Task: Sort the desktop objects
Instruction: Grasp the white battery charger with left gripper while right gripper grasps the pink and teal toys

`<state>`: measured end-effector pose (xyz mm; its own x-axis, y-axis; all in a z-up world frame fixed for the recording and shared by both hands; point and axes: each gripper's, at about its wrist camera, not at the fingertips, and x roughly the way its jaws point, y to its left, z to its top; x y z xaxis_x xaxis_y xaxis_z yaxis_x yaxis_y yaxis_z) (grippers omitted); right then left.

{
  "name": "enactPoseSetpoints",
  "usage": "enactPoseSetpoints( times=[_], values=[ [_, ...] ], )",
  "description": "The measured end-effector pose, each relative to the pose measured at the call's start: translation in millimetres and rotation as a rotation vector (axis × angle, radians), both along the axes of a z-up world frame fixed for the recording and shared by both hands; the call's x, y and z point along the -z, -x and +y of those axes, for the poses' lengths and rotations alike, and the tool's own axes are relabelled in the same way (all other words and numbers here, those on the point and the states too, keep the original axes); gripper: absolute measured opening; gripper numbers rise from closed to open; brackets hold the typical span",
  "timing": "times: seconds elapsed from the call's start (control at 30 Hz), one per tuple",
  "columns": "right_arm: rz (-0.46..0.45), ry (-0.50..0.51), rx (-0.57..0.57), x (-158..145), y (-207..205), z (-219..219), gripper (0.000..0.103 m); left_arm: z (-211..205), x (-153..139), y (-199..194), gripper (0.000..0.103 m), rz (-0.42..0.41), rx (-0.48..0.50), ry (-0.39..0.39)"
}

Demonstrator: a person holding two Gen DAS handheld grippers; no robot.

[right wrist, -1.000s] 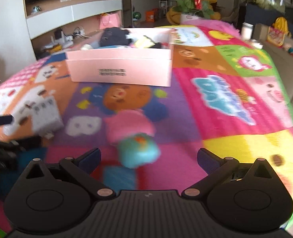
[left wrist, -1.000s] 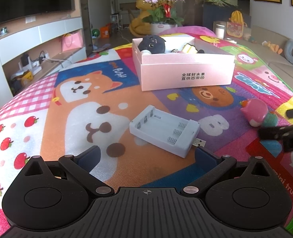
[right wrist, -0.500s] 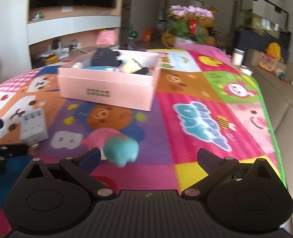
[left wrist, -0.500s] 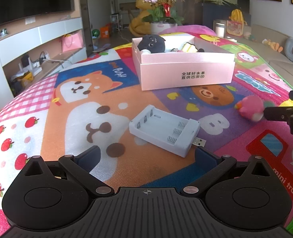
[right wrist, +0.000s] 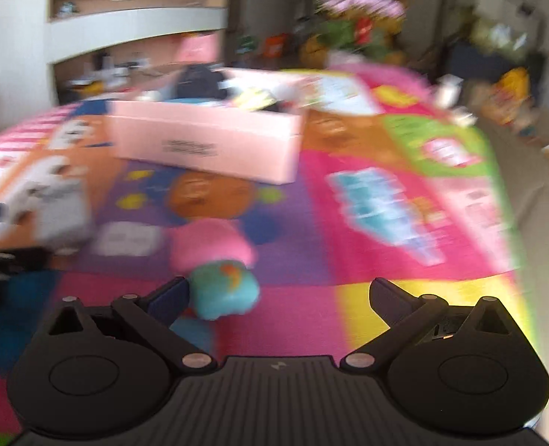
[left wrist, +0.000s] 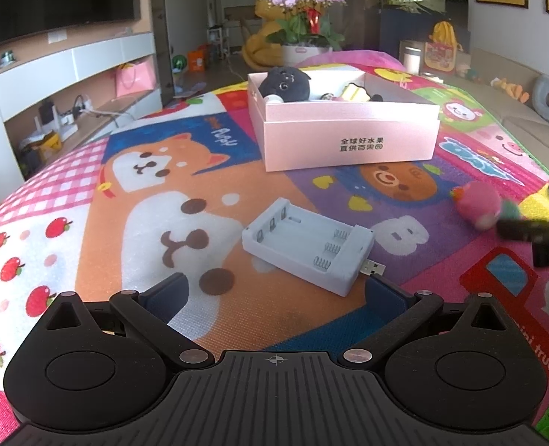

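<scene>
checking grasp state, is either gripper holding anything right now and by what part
Nothing is held. The left gripper is open behind the battery case; the right gripper is open near the plush toy.

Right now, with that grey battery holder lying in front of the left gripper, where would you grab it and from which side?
Grip the battery holder across its two long side walls, coming down from above. It lies flat and open side up on the mat, so its low straight walls give the open left gripper parallel faces. Avoid the end with the small plug sticking out.
</scene>
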<state>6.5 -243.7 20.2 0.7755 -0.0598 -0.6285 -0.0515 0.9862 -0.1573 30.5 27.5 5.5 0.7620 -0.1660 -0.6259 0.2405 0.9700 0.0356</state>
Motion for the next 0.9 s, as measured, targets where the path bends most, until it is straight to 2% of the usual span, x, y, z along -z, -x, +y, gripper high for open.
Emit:
enactPoseSetpoints(
  times=[0.07, 0.17, 0.3, 0.57, 0.6, 0.63, 0.73, 0.83, 0.9],
  values=[
    [-0.036, 0.031, 0.028, -0.9, 2.5, -4.6, 0.103, 0.0, 0.0, 0.3, 0.103, 0.001, -0.001, 0.000],
    [-0.015, -0.066, -0.023, -5.9, 4.2, -9.0, 0.103, -0.3, 0.1, 0.3, 0.103, 0.001, -0.001, -0.002],
    [-0.015, -0.082, -0.062, -4.7, 2.6, 2.8, 0.103, -0.6, 0.2, 0.3, 0.103, 0.000, -0.001, -0.003],
    [0.017, -0.191, 0.004, 1.9, -24.4, 14.0, 0.103, -0.4, 0.1, 0.5, 0.103, 0.001, 0.018, 0.002],
    [0.028, -0.188, 0.016, 4.2, -27.8, 14.7, 0.100, 0.0, -0.3, 0.1, 0.103, 0.004, 0.039, 0.013],
    [0.036, -0.185, 0.025, 6.3, -29.8, 14.5, 0.090, 0.8, -1.2, -0.7, 0.103, 0.007, 0.070, 0.028],
    [0.035, -0.186, 0.017, 6.3, -26.6, 11.0, 0.073, -1.7, -5.6, -4.9, 0.103, -0.004, 0.153, 0.036],
    [0.021, -0.186, 0.011, 3.1, -19.0, 6.6, 0.072, -9.6, -8.9, -18.5, 0.103, -0.043, 0.214, -0.030],
    [0.016, -0.190, 0.008, 1.3, -14.8, 4.0, 0.072, -11.3, -8.8, -33.4, 0.103, -0.023, 0.217, -0.043]
  ],
)
